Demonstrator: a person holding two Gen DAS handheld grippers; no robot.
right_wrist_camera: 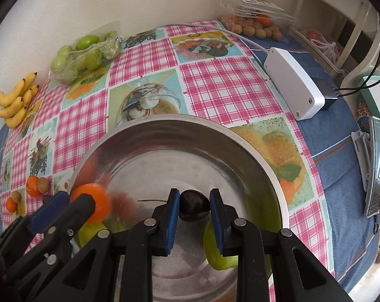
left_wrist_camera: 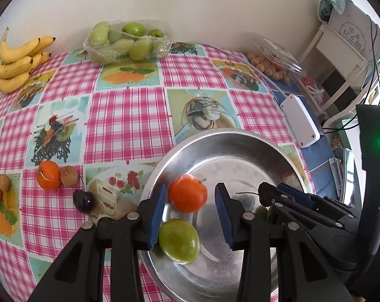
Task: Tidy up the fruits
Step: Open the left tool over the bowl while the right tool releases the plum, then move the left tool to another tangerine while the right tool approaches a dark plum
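Both grippers are over the steel bowl [right_wrist_camera: 278,176]. The right gripper [right_wrist_camera: 194,210] has its fingers nearly closed on a dark cherry [right_wrist_camera: 193,207], held above the bowl's floor. The left gripper [left_wrist_camera: 191,214] has its fingers apart around an orange tangerine [left_wrist_camera: 188,193], which looks blurred and touches neither pad. A green fruit [left_wrist_camera: 179,241] lies in the bowl below the tangerine.

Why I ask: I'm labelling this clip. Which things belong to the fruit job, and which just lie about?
Job: bowl, orange, cherry in the right tool, green fruit, loose cherry, bananas.
Lying about: white box, cable, phone.
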